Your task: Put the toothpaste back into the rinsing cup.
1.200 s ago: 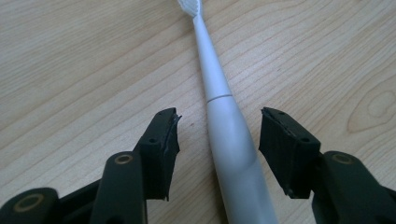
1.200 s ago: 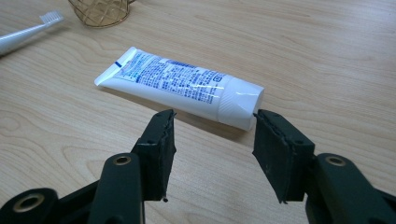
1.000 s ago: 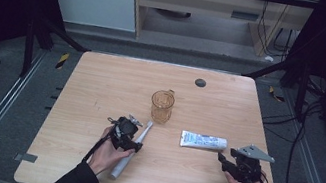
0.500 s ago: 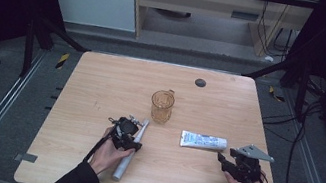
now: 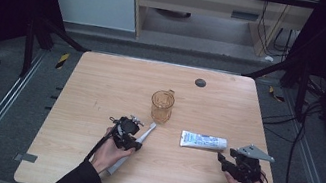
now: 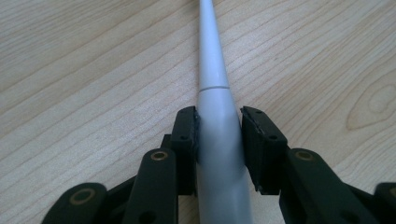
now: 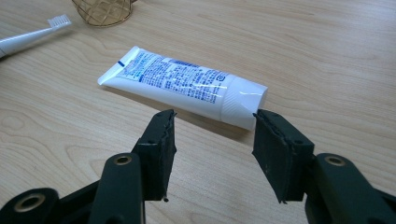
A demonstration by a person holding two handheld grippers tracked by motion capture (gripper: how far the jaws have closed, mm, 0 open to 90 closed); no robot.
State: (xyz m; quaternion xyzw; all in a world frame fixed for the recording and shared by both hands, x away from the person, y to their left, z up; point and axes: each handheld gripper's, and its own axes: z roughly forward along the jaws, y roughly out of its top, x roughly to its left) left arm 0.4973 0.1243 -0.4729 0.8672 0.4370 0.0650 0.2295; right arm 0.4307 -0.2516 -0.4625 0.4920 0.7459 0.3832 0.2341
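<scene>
Left gripper view: gripper (image 6: 219, 135) straddles toothbrush (image 6: 215, 116); bare table (image 6: 70, 70) surrounds.

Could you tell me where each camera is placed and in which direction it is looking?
High view: above the person's edge of the table, facing forward and down; both forearms and hand-held grippers enter from the bottom.
Left gripper view: on the left hand-held gripper, looking along its jaws, which have just been closing around the toothbrush handle.
Right gripper view: on the right hand-held gripper, jaws open before the toothpaste tube.
Shared: the high and right gripper views both show tube, toothbrush and amber cup.
</scene>
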